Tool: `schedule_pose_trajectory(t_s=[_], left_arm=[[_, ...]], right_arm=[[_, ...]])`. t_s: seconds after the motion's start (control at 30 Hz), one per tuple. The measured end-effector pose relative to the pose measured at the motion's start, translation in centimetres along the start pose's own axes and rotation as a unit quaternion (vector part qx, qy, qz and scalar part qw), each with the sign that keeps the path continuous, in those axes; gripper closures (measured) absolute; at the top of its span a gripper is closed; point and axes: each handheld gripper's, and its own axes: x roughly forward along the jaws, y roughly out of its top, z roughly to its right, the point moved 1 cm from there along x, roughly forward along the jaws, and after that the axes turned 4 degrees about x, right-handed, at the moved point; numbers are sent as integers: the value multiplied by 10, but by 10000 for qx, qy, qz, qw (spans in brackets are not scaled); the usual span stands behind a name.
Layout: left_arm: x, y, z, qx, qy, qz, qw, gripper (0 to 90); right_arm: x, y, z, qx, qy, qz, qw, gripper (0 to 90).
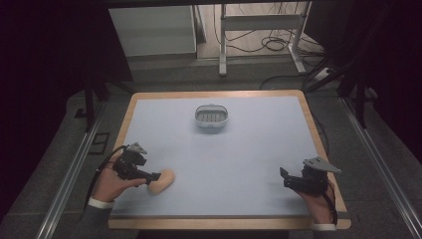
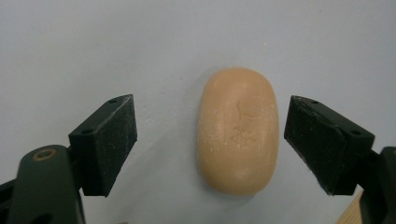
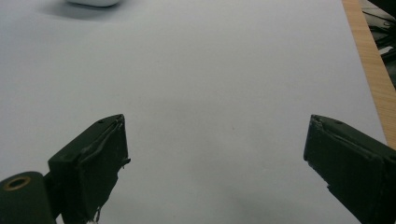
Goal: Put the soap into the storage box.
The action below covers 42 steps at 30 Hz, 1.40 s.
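Left gripper [image 2: 210, 140]: your jaws stand wide, one on each side of the soap, neither touching it.
Soap [image 2: 237, 129]: peach oval lying flat near the table's 7 o'clock corner; its long axis runs along your reach, so the jaws face its narrow width.
Right gripper [image 3: 215, 163]: wide too, holding nothing, at 5 o'clock near the wooden edge [image 1: 318, 144].
Soap dish [image 1: 211, 117]: at 12 o'clock, well apart, with bare mat [image 1: 239, 159] between.
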Motion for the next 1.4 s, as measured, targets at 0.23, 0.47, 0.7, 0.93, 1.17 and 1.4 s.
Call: schedule_pose_trajectory(t_s=[0.23, 0.47, 0.7, 0.93, 1.17, 1.4], left_arm=[[11, 2, 5, 106, -88, -270, 9995, 179], [24, -1, 10, 159, -65, -475, 9987, 178], [32, 0, 11, 178, -114, -630, 9978, 181], [42, 3, 16, 276, -143, -762, 9966, 192], [47, 3, 18, 320, -162, -898, 9953, 267], [48, 4, 20, 352, -153, -903, 9952, 322]], right_arm=[[1, 0, -1, 21, 23, -21, 10000, 63], [1, -1, -1, 2, 17, -64, 10000, 63], [2, -2, -2, 0, 33, -75, 10000, 63], [5, -3, -3, -16, 27, -148, 9999, 63], [3, -2, -2, 3, -1, -108, 9999, 63], [4, -2, -1, 7, -12, -123, 9999, 63]])
